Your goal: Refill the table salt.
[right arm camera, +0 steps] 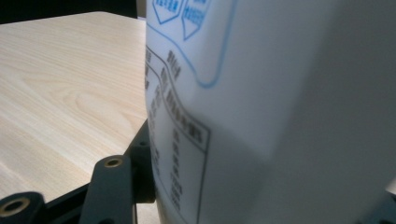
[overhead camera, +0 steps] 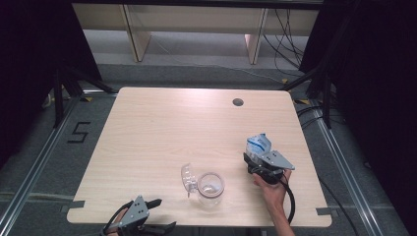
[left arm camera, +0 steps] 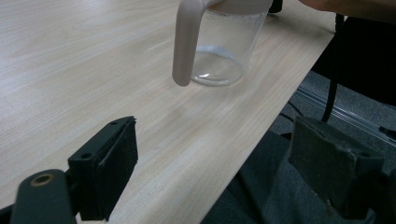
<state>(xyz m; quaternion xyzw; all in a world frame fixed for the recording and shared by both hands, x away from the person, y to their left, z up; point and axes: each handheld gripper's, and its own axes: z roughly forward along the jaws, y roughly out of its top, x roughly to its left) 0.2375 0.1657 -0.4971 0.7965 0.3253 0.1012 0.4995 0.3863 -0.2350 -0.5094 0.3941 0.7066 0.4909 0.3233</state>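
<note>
A white pouch with blue print (overhead camera: 258,145) stands upright on the right side of the bench (overhead camera: 147,128), clamped between the fingers of my right gripper (overhead camera: 255,157), which I hold low behind it; in the right gripper view the pouch's printed panel (right arm camera: 261,112) presses against the left pad (right arm camera: 142,154), so I judge the grasp firm, about half closed on the soft pack. Just left of it, near the front edge, sits a clear measuring jug (overhead camera: 210,189) with its lid (overhead camera: 187,178) flipped open, seemingly ready to take the pouch's contents. My left gripper (overhead camera: 157,216) rests at the front left corner, fingers (left arm camera: 107,172) spread wide and empty, the jug (left arm camera: 222,51) ahead of them, apparently standing by to steady it.
</note>
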